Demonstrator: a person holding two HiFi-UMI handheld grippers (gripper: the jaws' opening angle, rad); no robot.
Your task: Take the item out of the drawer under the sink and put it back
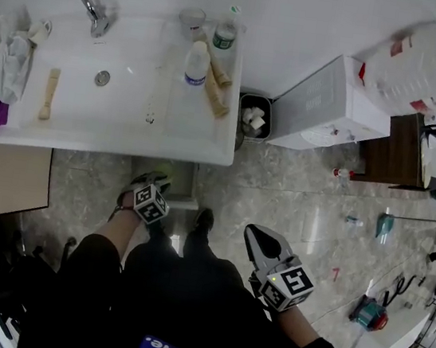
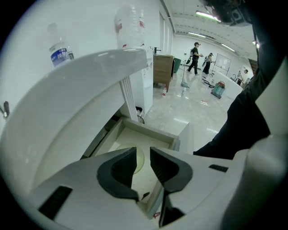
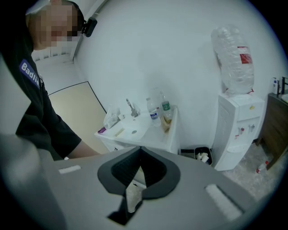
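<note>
Now your left gripper [image 2: 143,153] hangs over the drawer [image 2: 145,127], jaws apart, empty; right gripper [image 3: 139,155] jaws closed, empty. Pale disc [image 2: 139,161] — probably light, stiff, slick — pinch its rim.

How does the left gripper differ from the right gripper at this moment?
The left gripper has its jaws apart; the right gripper has its jaw tips together. The left gripper looks down into the open drawer under the sink; the right gripper faces the sink from farther back. Both hold nothing.
</note>
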